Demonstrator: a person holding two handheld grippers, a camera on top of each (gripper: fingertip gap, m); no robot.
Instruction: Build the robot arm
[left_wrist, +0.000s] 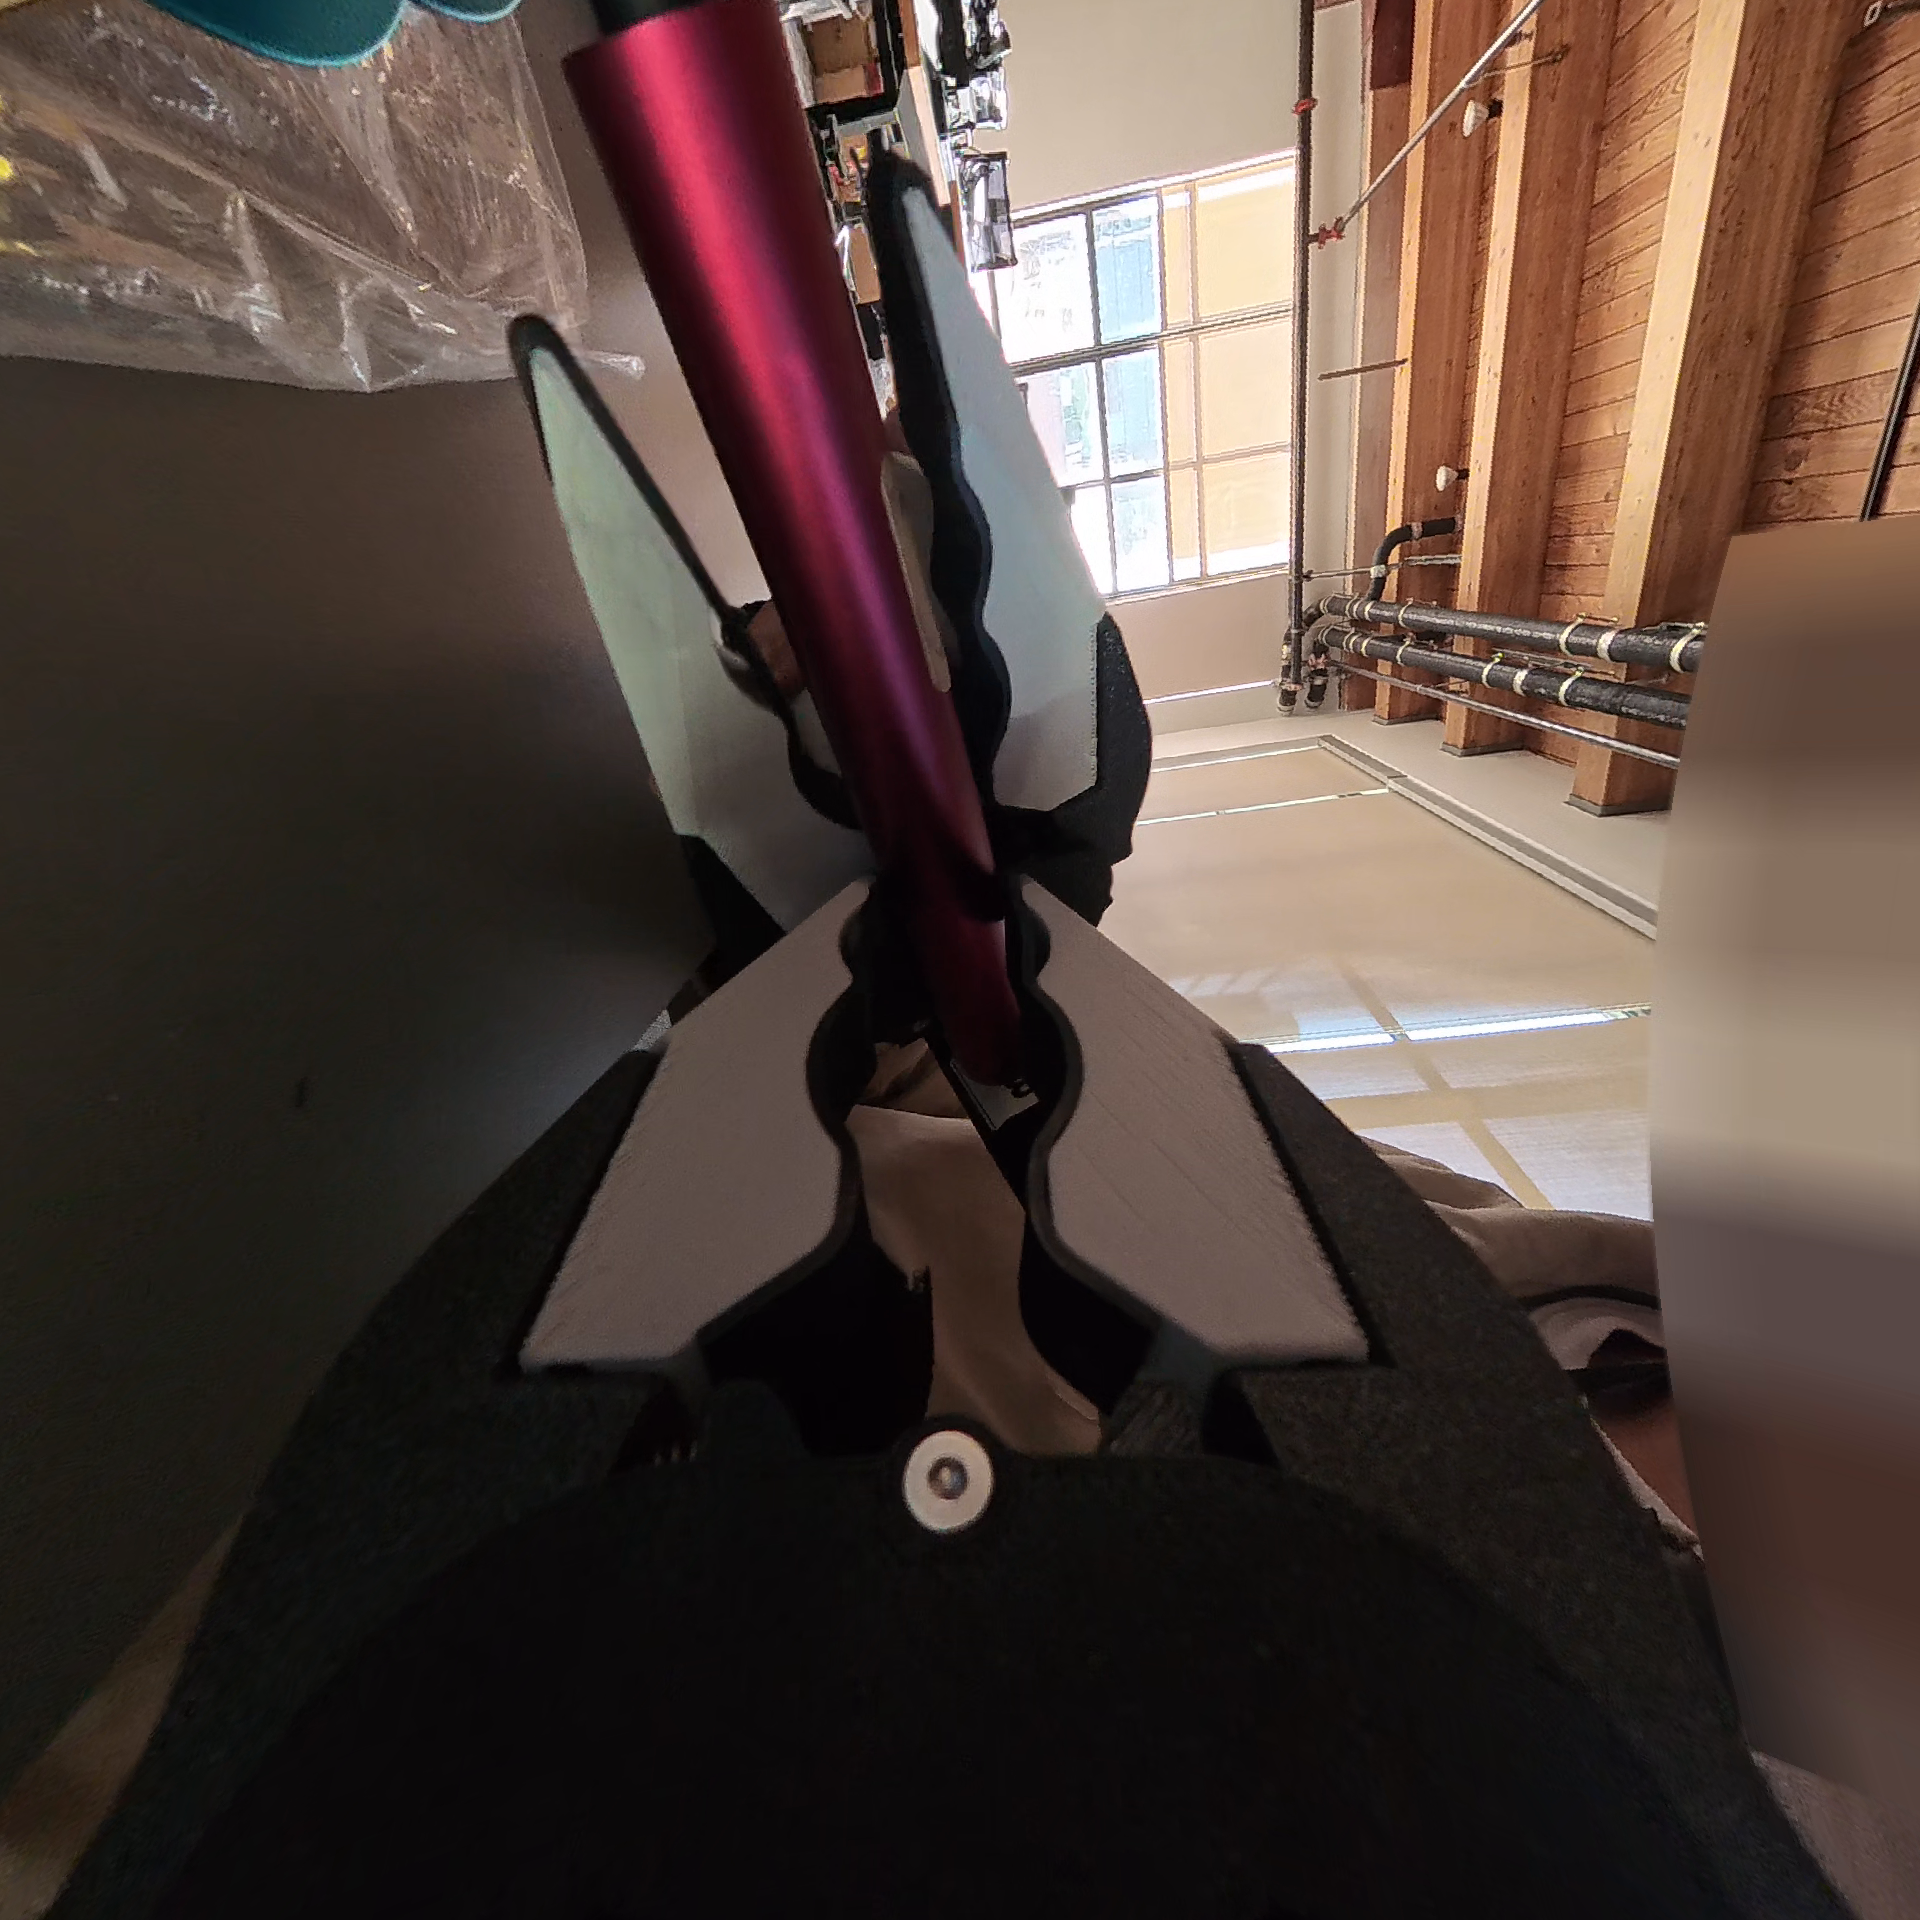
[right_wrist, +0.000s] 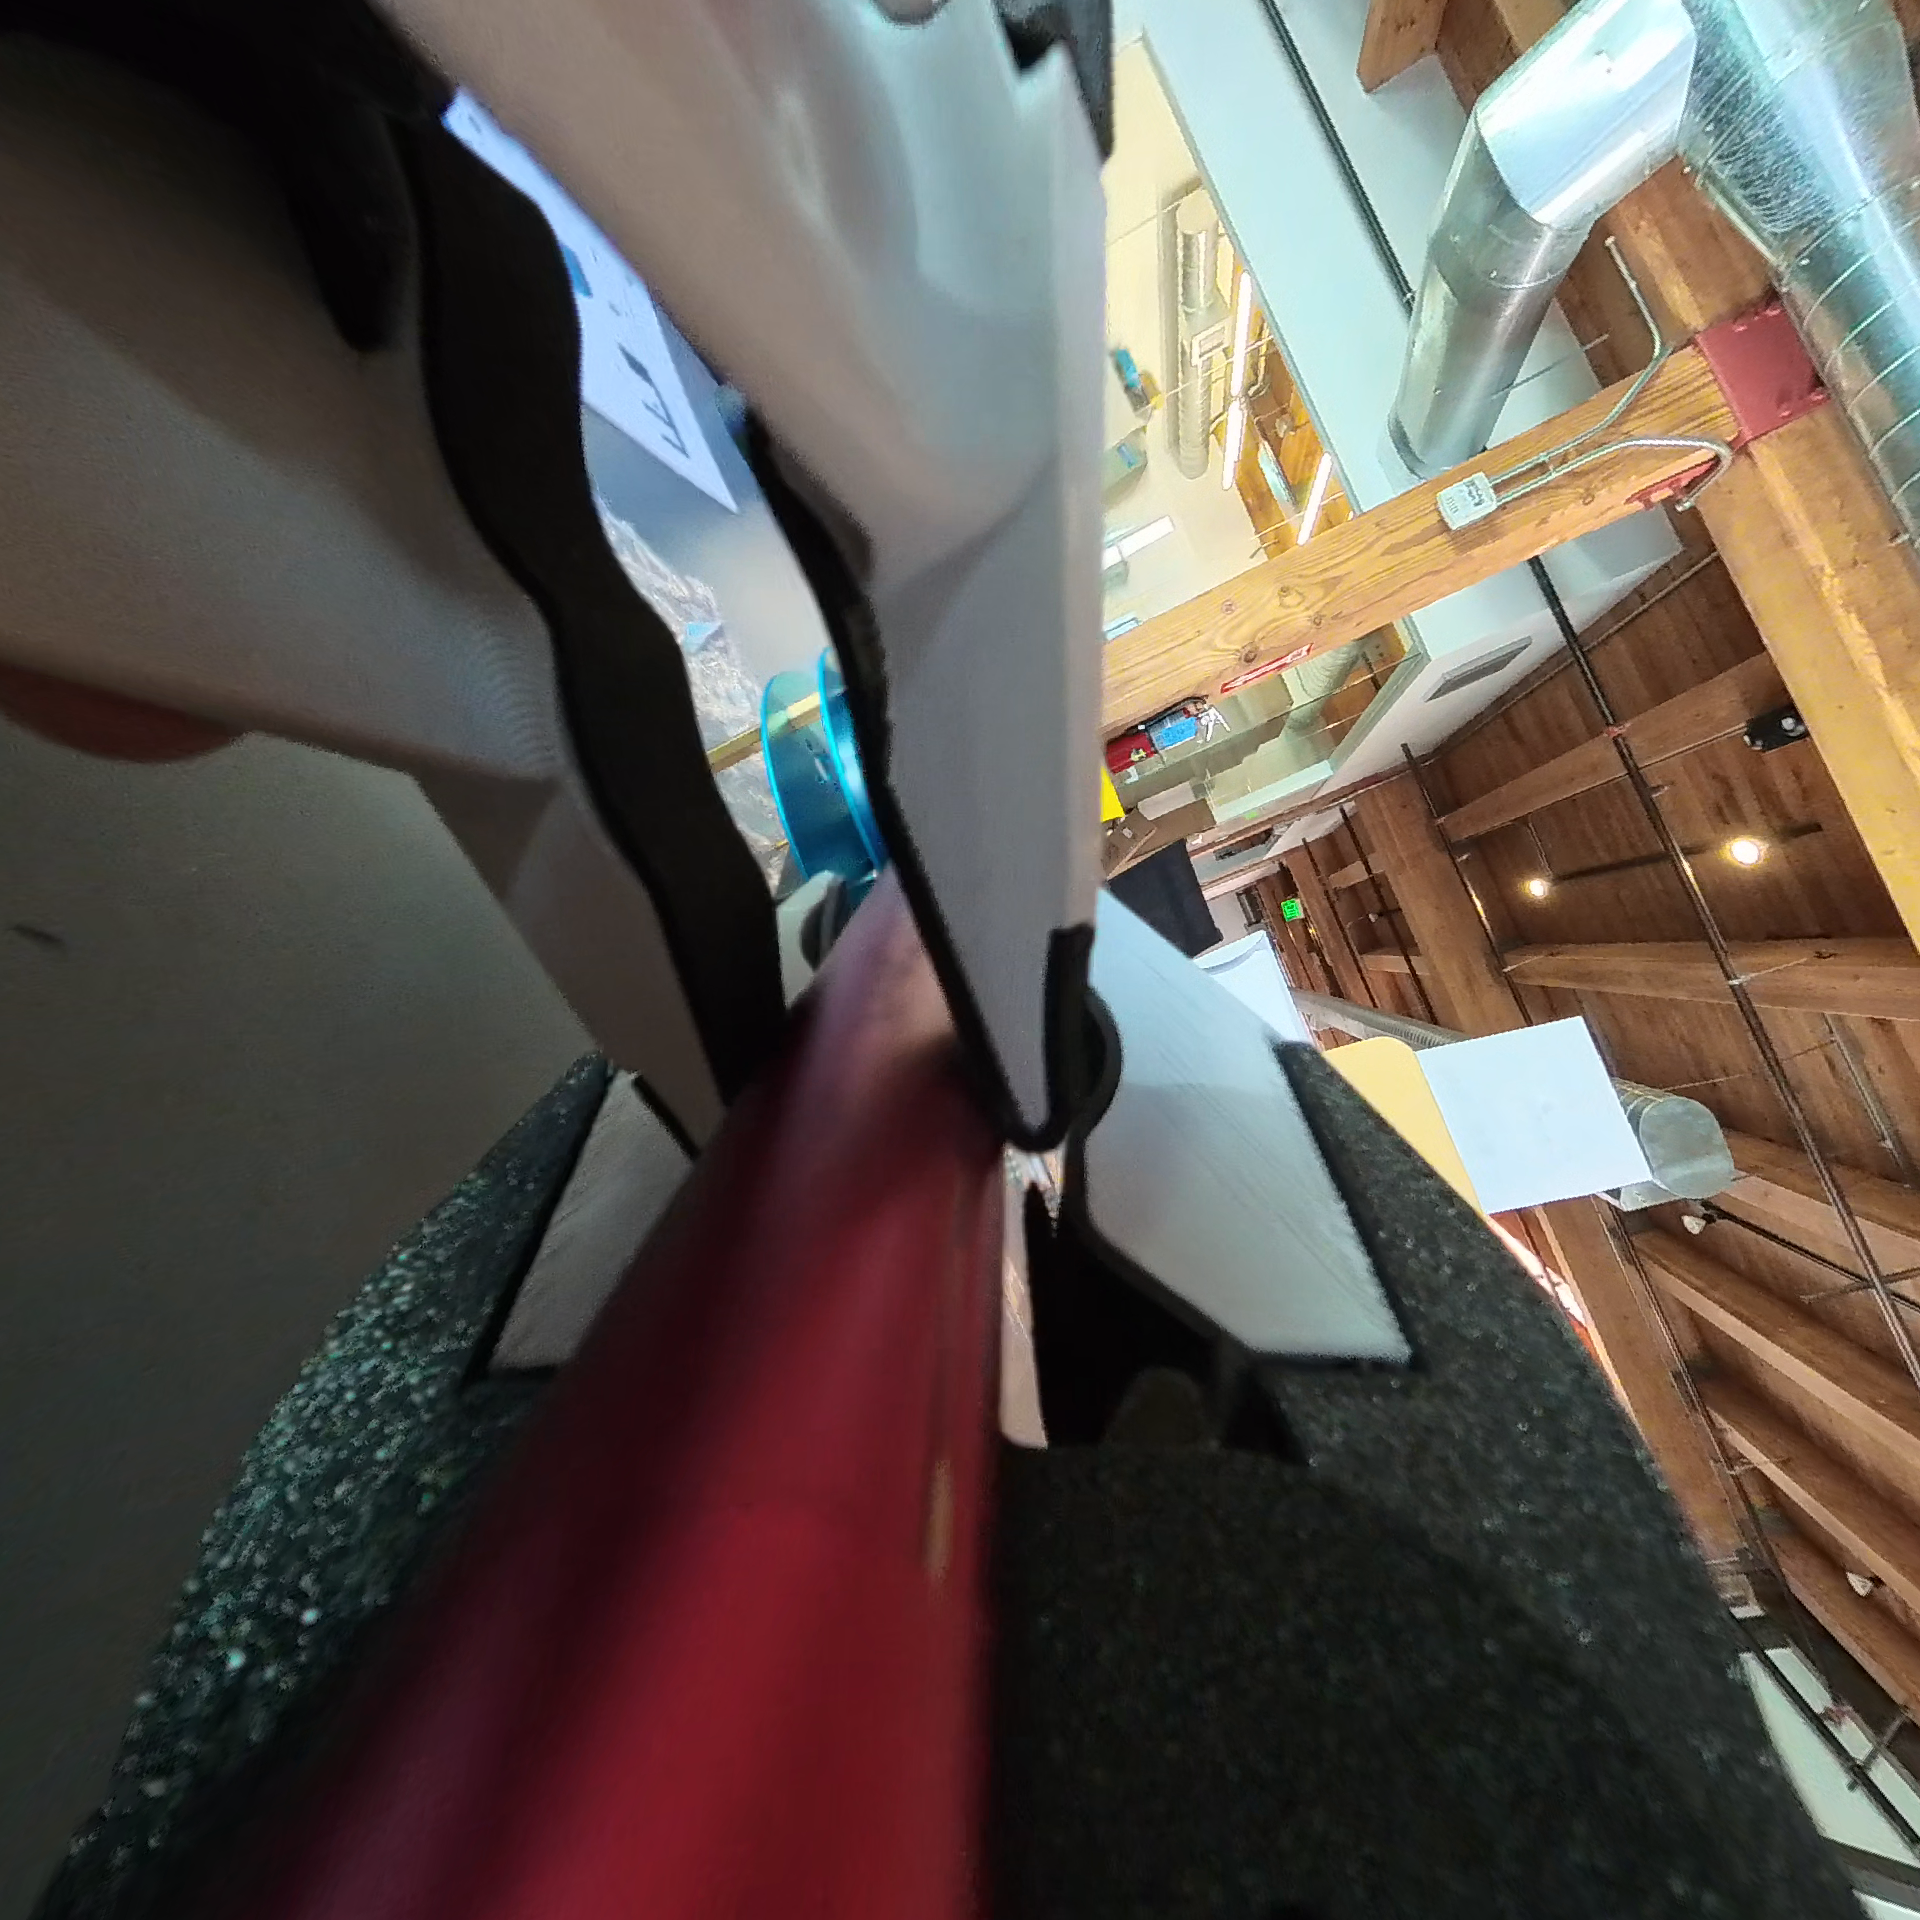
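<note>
A magenta metal tube (left_wrist: 790, 416) with a silver clip (left_wrist: 914, 561) runs up the middle of the left wrist view. My left gripper (left_wrist: 940, 904) is shut on its lower end, near the fingertips. My right gripper (left_wrist: 717, 249) shows farther up the same tube, a white finger on each side, closed against it. In the right wrist view the tube (right_wrist: 779, 1455) looks red and lies between my right gripper's fingers (right_wrist: 1226, 1195). The left gripper's white fingers (right_wrist: 966, 623) reach in from above and meet the tube just ahead of my right gripper (right_wrist: 862, 997).
A clear plastic bag (left_wrist: 260, 187) and a teal thing (left_wrist: 291, 31) lie on the brown table (left_wrist: 260, 831). A blue reel (right_wrist: 810, 769) and a white sheet (right_wrist: 644, 353) sit beyond the grippers. Beige cloth (left_wrist: 935, 1247) is behind the left fingers. Wooden beams and pipes (left_wrist: 1507, 644) are far off.
</note>
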